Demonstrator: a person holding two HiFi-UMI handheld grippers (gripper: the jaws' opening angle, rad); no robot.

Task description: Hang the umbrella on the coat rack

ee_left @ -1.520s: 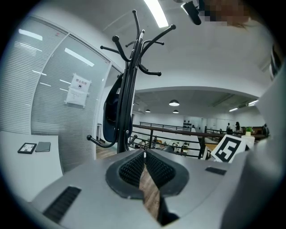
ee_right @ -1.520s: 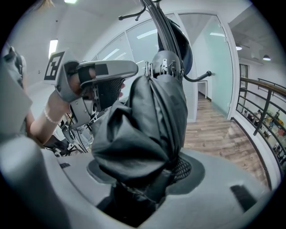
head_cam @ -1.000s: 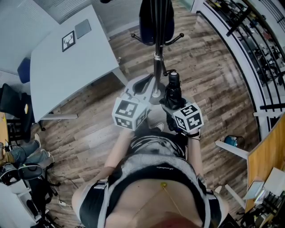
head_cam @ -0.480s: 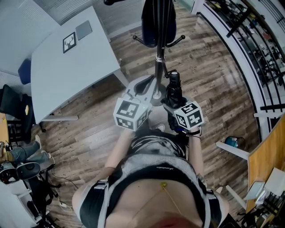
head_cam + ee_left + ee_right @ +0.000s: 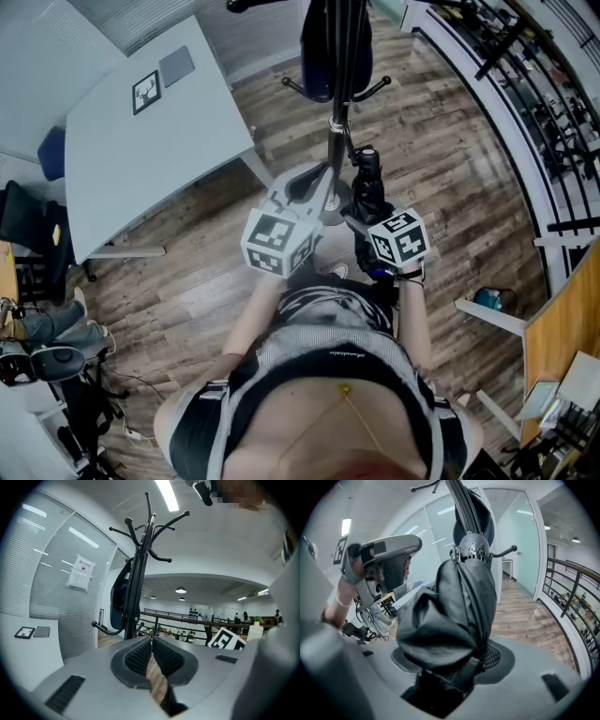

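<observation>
A black coat rack [image 5: 334, 131] [image 5: 138, 569] stands on the wood floor straight ahead, with a dark bag [image 5: 330, 47] [image 5: 118, 603] hanging on it. My right gripper [image 5: 368, 214] [image 5: 457, 663] is shut on a folded black umbrella [image 5: 366, 183] [image 5: 452, 609], which points up and toward the rack's pole. The umbrella's fabric hides the right fingertips. My left gripper [image 5: 307, 184] [image 5: 151, 642] is beside it on the left, near the rack's base. Its ribbed pads [image 5: 139, 658] meet with nothing between them. Several bare hooks [image 5: 154, 524] spread at the rack's top.
A white table [image 5: 122, 159] with a marker card [image 5: 144, 90] stands at the left. A black railing [image 5: 525, 84] curves along the right. A small blue object [image 5: 487, 297] lies on the floor at the right, beside white and wooden furniture.
Hardly anything differs. The right gripper has lifted the umbrella very slightly toward the rack, and the left gripper stays shut beside it.
</observation>
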